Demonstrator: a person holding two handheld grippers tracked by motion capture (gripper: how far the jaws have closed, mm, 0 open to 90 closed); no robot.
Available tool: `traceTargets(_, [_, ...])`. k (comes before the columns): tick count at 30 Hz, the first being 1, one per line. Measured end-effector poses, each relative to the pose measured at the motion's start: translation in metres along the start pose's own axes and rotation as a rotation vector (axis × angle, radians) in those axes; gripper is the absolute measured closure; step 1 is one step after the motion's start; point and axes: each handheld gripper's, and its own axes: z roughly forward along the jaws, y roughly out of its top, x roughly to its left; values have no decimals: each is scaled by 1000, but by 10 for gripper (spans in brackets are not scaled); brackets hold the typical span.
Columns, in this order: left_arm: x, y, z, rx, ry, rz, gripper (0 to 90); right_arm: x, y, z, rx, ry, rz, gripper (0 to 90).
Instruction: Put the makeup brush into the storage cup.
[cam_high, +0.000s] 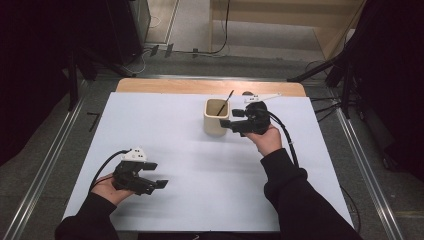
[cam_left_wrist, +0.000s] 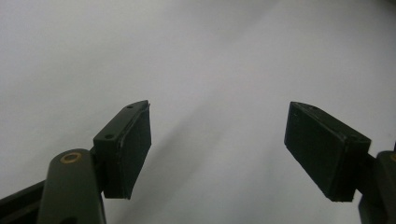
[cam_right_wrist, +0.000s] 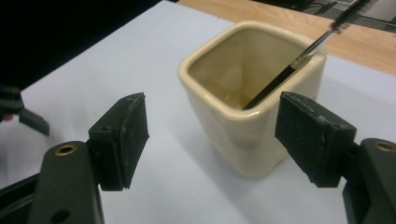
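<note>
Our left gripper (cam_high: 161, 184) nearest, jaws wide, empty, over white sheet (cam_high: 200, 190). Our right gripper (cam_right_wrist: 210, 135) wide open, just beside cream square cup (cam_right_wrist: 247, 116) holding thin brush (cam_right_wrist: 280, 79).

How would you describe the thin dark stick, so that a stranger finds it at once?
On the white table sheet, find the cream square cup near the far wooden edge. The thin dark stick leans inside it, its tip above the rim; nothing else stands in the cup.

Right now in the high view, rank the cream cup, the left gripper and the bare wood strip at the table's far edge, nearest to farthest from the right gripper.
1. Cream cup: just left of the right gripper.
2. Wood strip: beyond it, at the far edge.
3. Left gripper: near-left of the table.
</note>
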Motion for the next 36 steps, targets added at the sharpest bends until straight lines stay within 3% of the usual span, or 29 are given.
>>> traceTargets(10, [-1, 1, 0, -1, -1, 4, 237, 9, -18, -6, 17, 59, -8, 270])
traceTargets(20, [0, 2, 1, 8, -3, 10, 237, 23, -34, -8, 63, 99, -49, 269])
traceTargets(27, [-1, 3, 3, 4, -6, 12, 237, 32, -41, -8, 79, 81, -83, 269])
traceTargets(36, [0, 6, 5, 7, -14, 20, 237, 37, -53, -15, 94, 106, -100, 264])
